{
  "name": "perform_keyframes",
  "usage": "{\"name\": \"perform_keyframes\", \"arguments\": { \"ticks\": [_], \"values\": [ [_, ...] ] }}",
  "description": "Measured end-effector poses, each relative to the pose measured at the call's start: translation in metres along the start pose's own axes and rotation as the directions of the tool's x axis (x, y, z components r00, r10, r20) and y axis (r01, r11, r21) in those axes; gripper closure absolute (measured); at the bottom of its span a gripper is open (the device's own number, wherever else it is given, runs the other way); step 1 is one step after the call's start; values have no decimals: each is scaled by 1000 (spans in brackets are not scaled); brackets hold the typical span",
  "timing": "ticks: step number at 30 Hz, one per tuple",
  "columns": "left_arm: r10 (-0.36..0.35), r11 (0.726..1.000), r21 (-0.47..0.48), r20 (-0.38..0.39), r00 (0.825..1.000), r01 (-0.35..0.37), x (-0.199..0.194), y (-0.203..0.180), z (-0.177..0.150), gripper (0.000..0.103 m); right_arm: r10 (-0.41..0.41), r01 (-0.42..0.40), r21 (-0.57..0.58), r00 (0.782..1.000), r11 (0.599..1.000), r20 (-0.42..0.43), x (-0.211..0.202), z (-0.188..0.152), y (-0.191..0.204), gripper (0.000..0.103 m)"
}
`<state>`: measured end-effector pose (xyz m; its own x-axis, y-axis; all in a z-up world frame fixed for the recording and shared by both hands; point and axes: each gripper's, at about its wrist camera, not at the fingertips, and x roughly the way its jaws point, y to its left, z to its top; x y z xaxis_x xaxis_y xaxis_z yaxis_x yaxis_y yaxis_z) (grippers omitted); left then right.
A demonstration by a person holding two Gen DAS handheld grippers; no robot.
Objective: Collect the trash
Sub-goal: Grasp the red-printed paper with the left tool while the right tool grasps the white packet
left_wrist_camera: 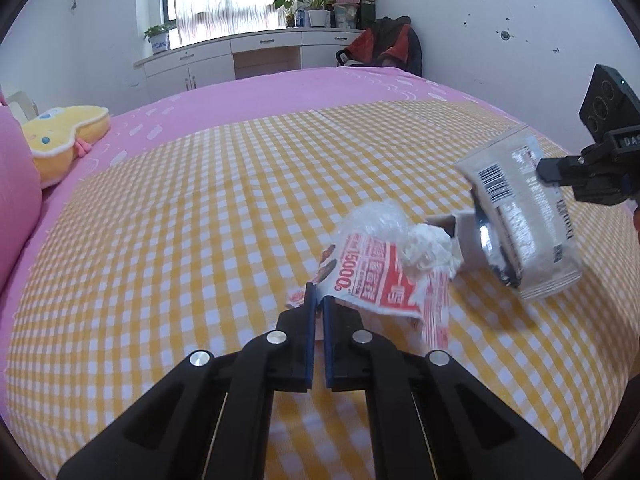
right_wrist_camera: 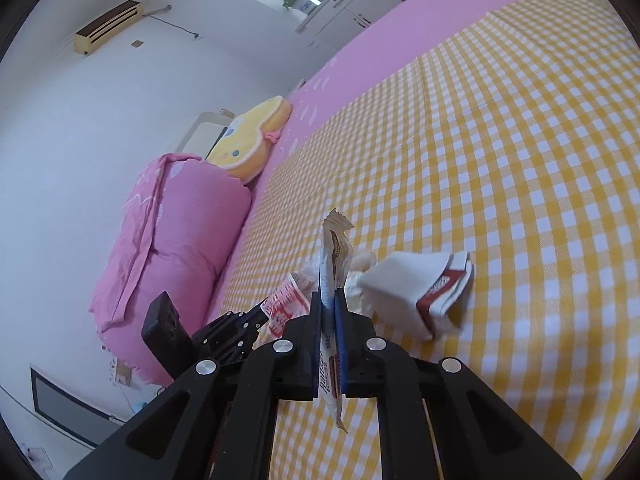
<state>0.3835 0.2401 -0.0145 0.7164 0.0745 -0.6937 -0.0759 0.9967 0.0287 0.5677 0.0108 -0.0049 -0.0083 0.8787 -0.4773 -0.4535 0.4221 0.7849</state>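
My left gripper [left_wrist_camera: 317, 300] is shut on a corner of a red-and-white printed plastic wrapper [left_wrist_camera: 372, 276], which hangs just above the yellow checked bed sheet [left_wrist_camera: 200, 220]. At the right my right gripper [left_wrist_camera: 544, 172] is shut on a grey snack packet [left_wrist_camera: 516, 220] with a barcode, lifted clear of the bed. In the right wrist view that packet [right_wrist_camera: 334, 248] stands edge-on between the closed fingers of the right gripper [right_wrist_camera: 329, 296]. The left gripper [right_wrist_camera: 260, 314] holds the red-and-white wrapper [right_wrist_camera: 286, 304] at lower left. A crumpled white tissue [left_wrist_camera: 430, 252], clear plastic film [left_wrist_camera: 372, 216] and a small carton [right_wrist_camera: 420, 292] lie on the sheet.
A yellow plush cushion [left_wrist_camera: 68, 136] and a rolled pink quilt [right_wrist_camera: 172, 248] lie at the left end of the bed. White cabinets [left_wrist_camera: 224, 60] with potted plants stand under the window beyond it. A chair with dark and red clothes [left_wrist_camera: 384, 48] is at the far corner.
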Motion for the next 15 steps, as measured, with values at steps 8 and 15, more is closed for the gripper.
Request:
{"name": "perform_keyframes", "arguments": {
  "ticks": [8, 15],
  "values": [
    [34, 999, -7, 34, 999, -34, -48, -4, -16, 99, -27, 27, -35, 1000, 999, 12, -36, -25, 9, 92],
    [71, 997, 0, 62, 996, -71, -88, -14, -27, 99, -48, 50, -68, 998, 996, 29, -69, -41, 23, 92]
  ]
}}
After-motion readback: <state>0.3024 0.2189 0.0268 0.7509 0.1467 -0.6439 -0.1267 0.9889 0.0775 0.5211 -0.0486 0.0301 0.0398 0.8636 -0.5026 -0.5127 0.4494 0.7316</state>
